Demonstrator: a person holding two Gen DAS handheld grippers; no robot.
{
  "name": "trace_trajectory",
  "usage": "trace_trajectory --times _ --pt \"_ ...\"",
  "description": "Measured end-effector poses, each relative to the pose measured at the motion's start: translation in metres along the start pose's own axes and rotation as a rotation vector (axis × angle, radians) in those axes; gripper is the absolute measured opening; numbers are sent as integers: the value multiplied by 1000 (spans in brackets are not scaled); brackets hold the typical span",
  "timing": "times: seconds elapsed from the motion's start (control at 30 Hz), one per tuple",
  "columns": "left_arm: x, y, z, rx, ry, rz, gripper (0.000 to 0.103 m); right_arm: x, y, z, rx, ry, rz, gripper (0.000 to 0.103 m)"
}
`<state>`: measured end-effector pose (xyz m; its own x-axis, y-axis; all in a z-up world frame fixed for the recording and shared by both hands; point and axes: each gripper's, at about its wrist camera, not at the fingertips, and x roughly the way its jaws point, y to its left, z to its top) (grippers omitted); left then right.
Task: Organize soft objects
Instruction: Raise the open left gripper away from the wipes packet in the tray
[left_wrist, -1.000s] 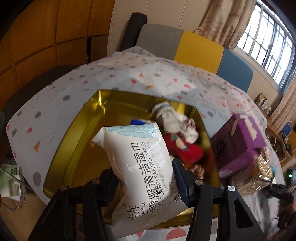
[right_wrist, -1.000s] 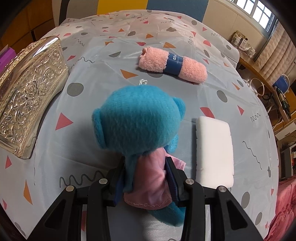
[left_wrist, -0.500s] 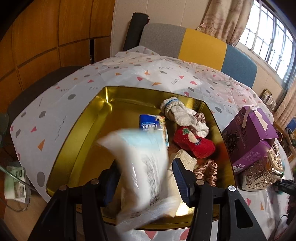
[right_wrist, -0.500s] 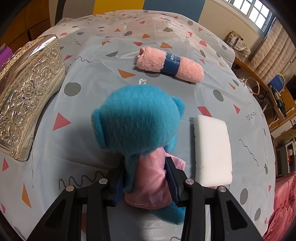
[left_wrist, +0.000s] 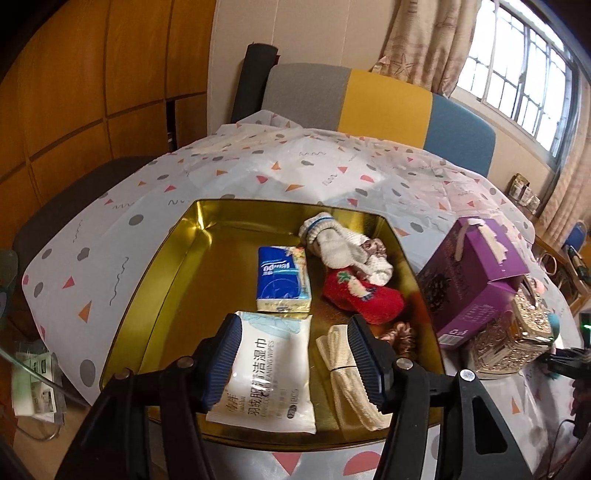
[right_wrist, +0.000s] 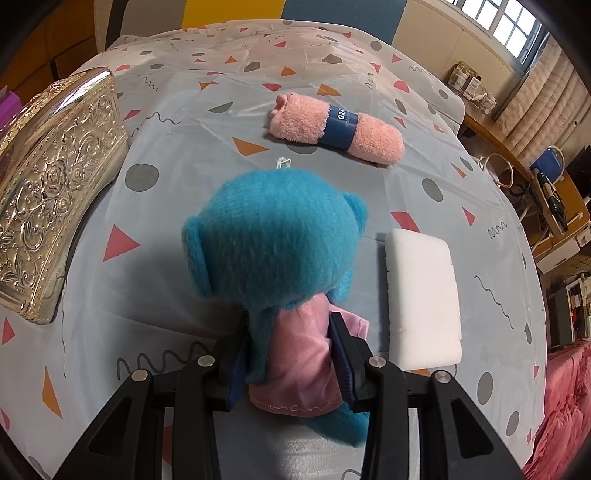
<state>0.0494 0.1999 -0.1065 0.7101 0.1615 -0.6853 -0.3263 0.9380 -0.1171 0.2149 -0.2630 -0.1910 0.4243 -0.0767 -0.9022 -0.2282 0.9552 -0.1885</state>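
A white pack of wet wipes (left_wrist: 271, 373) lies flat at the near end of the gold tin tray (left_wrist: 166, 266). My left gripper (left_wrist: 291, 360) hovers just above it, its jaws opening and the pads clear of the pack. Also in the tray are a blue tissue pack (left_wrist: 282, 278), a white sock (left_wrist: 343, 245), a red sock (left_wrist: 364, 295), a cream cloth (left_wrist: 351, 373) and a pink scrunchie (left_wrist: 400, 332). My right gripper (right_wrist: 291, 350) is shut on a blue plush toy (right_wrist: 277, 236) in a pink dress, held above the patterned tablecloth.
On the cloth ahead of the toy lie a rolled pink towel (right_wrist: 336, 127) with a blue band and a white sponge (right_wrist: 423, 295). An ornate silver box (right_wrist: 48, 184) and a purple carton (left_wrist: 476, 280) stand between tray and toy. A colour-block chair (left_wrist: 369, 99) backs the table.
The wet wipes pack slipped out of my left gripper and dropped flat into the tray, uncovering the items behind it. The right gripper and its toy stayed put.
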Motion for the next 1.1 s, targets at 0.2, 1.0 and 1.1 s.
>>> trace_trajectory --times 0.2,1.0,1.1 --pt "-14 -12 0 31 -23 -28 64 -1 1 0 -3 1 -5 39" --pt "-30 -45 -11 115 -18 -116 67 -6 14 5 62 47 36 35" --pt "-32 -44 -13 117 -16 -124 67 -7 28 7 40 47 31 35"
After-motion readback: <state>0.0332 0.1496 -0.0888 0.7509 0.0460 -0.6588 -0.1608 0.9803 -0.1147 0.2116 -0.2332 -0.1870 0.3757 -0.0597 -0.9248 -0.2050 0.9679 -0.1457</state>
